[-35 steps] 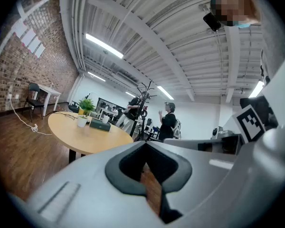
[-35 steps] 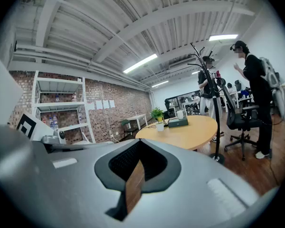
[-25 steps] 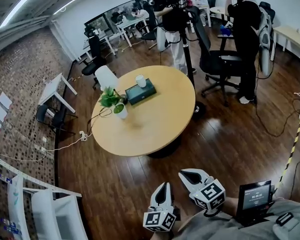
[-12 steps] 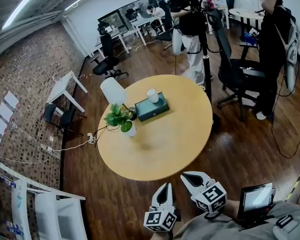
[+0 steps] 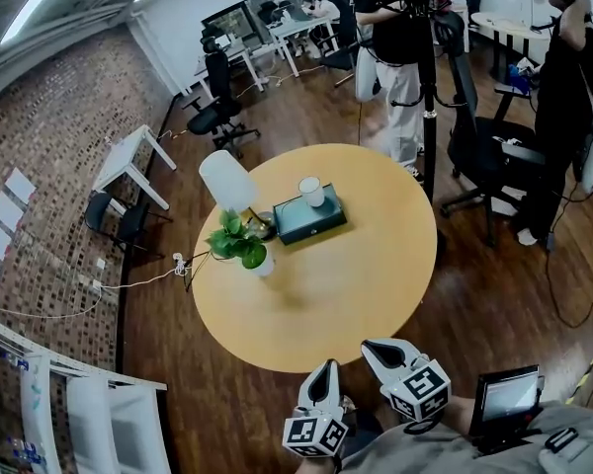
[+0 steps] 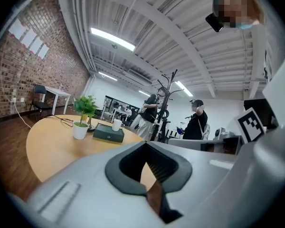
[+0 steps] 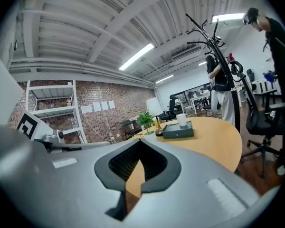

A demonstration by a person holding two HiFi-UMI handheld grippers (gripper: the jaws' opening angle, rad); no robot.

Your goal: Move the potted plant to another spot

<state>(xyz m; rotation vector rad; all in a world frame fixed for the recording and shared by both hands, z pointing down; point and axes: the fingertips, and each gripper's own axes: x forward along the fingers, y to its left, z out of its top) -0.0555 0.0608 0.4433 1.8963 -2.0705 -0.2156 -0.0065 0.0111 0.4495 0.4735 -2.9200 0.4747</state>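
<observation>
A: So, grippers?
B: Both clenched, empty: left gripper (image 5: 324, 371), right gripper (image 5: 374, 349), just off the near edge of the round table (image 5: 356, 294).
A: Target?
B: Upright potted plant (image 5: 245, 248) at the table's far-left side, well apart; left gripper's nearer.

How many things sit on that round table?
4: plant at the left edge, lamp beside it, box to their right, cup on the box. Small items may be hidden.

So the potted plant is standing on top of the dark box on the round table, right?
Not quite. The potted plant stands on the round table itself, beside the dark box, not on top of it. The head view shows this.
</observation>
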